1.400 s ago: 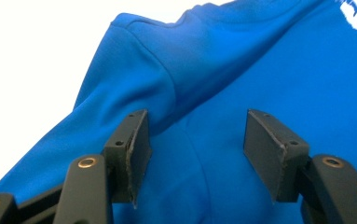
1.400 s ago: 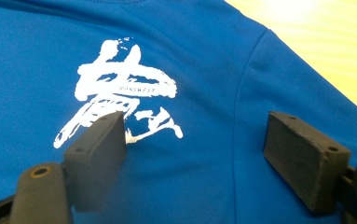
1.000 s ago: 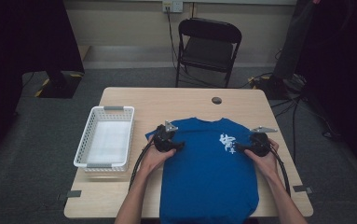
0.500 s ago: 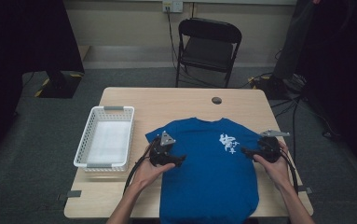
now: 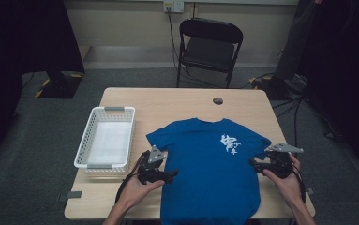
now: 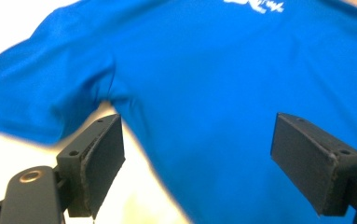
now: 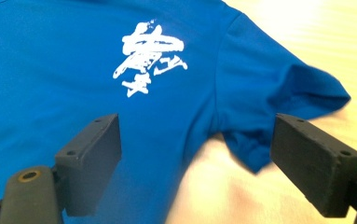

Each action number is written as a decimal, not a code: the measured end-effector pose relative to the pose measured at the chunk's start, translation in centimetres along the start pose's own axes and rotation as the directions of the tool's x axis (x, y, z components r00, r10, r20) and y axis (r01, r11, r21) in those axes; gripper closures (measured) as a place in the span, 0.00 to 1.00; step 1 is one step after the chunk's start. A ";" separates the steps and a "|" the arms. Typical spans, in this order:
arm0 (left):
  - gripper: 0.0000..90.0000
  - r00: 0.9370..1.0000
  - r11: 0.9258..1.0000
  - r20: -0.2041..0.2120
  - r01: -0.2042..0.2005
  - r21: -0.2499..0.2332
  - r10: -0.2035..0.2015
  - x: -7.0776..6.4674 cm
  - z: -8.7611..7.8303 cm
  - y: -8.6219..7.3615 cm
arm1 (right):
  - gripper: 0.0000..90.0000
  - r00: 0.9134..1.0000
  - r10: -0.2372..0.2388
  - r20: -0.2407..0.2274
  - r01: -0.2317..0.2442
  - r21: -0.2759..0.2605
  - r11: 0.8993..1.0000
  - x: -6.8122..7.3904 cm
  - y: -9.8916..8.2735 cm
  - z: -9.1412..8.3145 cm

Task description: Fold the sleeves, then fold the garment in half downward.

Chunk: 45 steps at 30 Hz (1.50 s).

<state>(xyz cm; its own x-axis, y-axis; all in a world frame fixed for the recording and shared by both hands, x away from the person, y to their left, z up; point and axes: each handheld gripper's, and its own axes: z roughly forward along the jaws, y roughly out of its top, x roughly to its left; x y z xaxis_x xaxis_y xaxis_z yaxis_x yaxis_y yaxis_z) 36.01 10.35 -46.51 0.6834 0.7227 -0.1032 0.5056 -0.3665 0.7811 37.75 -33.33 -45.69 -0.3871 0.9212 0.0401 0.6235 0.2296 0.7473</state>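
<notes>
a blue t-shirt [image 5: 212, 173] with a white brush-stroke print [image 5: 229, 143] on its chest lies spread flat, front up, on the light wooden table [image 5: 182, 101], collar toward the far edge and hem hanging at the near edge. the left gripper [image 5: 168, 175] sits at the shirt's left side below the sleeve, held in the person's left hand [image 5: 135, 190]; its jaws have just been opening and now stand wide apart with nothing clamped between them. in the left gripper view the left gripper [image 6: 199, 163] frames the armpit seam and side of the t-shirt [image 6: 204, 84], the pads clear of the cloth. the right gripper [image 5: 253, 163] is at the shirt's right side just below the other sleeve, in the right hand [image 5: 287, 180], its jaws likewise wide open and empty. in the right gripper view the right gripper [image 7: 197, 163] looks over the sleeve hem and the print [image 7: 150, 56]. a white mesh basket [image 5: 86, 145] stands on the table left of the shirt, close to but apart from the sleeve. a small dark round object [image 5: 218, 100] lies near the table's far edge. a black folding chair [image 5: 207, 44] stands beyond the table.
</notes>
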 end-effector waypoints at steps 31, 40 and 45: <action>0.21 0.997 0.997 -0.072 0.008 0.078 -0.002 -0.4 -1.1 -3.0 | 0.16 0.993 0.046 0.105 -0.051 0.048 0.998 -1.3 -7.0 -3.4; 0.21 0.999 0.999 -0.047 -0.008 0.033 0.010 -1.2 -1.0 -1.7 | 0.18 0.998 0.026 0.049 -0.026 0.008 1.000 0.4 -5.0 -3.4; 0.21 0.999 0.999 -0.034 -0.035 0.036 0.036 -1.7 -0.6 -1.1 | 0.18 1.000 -0.014 0.011 0.014 -0.012 1.000 2.2 -3.6 -3.1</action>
<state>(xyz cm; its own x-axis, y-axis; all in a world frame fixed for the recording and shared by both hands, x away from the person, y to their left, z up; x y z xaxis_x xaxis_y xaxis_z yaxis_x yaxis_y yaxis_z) 33.95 9.88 -46.85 0.6830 0.7284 -0.0541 0.4998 -0.4121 0.7618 32.59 -33.08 -46.24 -0.3885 0.9212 0.0221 0.6098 0.2390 0.7556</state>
